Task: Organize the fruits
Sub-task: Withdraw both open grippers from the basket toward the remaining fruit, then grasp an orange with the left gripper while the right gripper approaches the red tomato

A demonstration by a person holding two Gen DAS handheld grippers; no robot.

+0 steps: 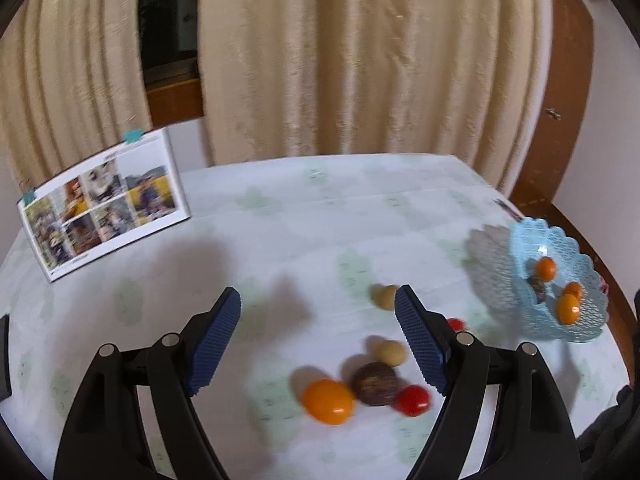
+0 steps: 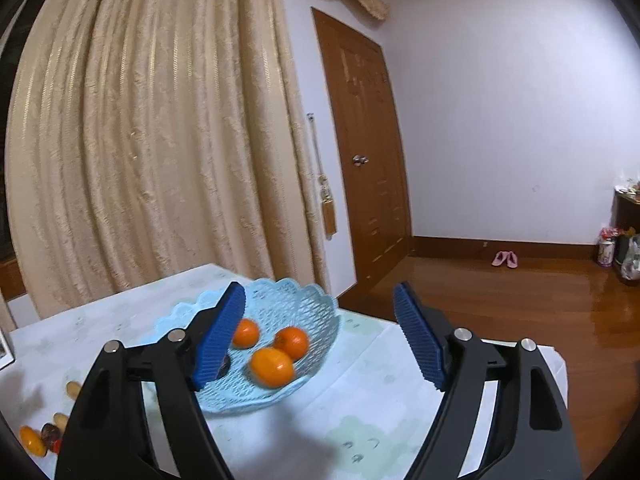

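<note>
— Where are the fruits sitting relative to the left claw (image 1: 318, 300)?

— Its blue fingers (image 1: 218, 344) are spread wide and hold nothing. Between them and nearer the camera, on the white tablecloth (image 1: 280, 220), lies a small cluster: an orange fruit (image 1: 329, 401), a dark brown round fruit (image 1: 376, 383) touching it, a red fruit (image 1: 413, 400) on the brown one's other side, and a tan fruit (image 1: 391, 353) just behind. Another tan fruit (image 1: 385, 297) sits just beside the right finger's tip, and a second small red one (image 1: 456, 324) peeks out behind that finger.

— And the basket?

— The light blue lattice basket (image 1: 568, 320) stands well to the right, near the table edge. It holds three orange fruits and something dark I cannot make out.

— What about the right claw (image 2: 320, 300)?

— Also wide open, empty, hanging above the table. The basket (image 2: 304, 304) lies below its left finger (image 2: 222, 340), with an orange fruit (image 2: 272, 366) closest to the gap and two more behind. The right finger juts past the table edge, over the wooden floor (image 2: 540, 300).

— Anything else around?

— A photo booklet (image 1: 104, 204) stands propped at the table's far left, before cream curtains (image 1: 360, 60).
</note>
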